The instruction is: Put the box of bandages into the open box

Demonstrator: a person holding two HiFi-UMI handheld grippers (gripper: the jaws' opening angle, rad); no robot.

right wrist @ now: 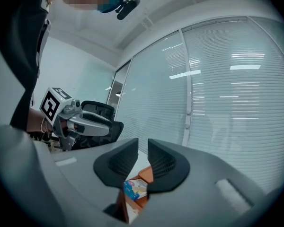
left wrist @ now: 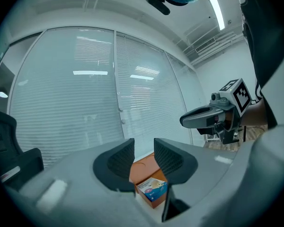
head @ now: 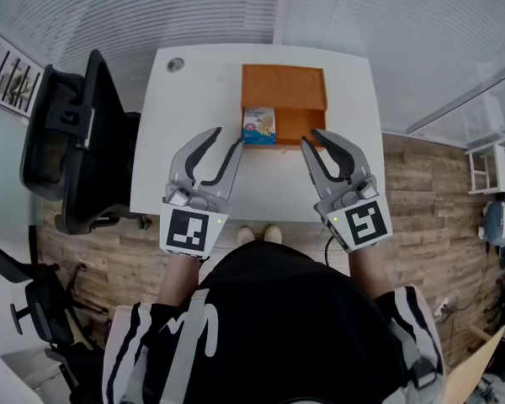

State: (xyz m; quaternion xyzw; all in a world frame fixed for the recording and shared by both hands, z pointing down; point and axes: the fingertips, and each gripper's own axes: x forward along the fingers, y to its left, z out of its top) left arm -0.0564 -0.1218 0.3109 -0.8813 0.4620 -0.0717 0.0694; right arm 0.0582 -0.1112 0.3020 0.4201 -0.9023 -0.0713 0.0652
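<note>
Already, bandage box (head: 259, 126) in orange box (head: 283, 87), on white table (head: 194, 99)

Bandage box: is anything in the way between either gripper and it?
Nothing visible. The bandage box sits at the front left corner of the orange box. Only bare table lies between it and the left gripper and right gripper, both empty with jaws apart.

One white table (head: 194, 183), one orange open box (head: 284, 87), one box of bandages (head: 259, 126), two grippers, namely the left gripper (head: 226, 138) and the right gripper (head: 310, 137), one black chair (head: 76, 133) at the left, and possibly a second chair (head: 34, 310) nearer.
</note>
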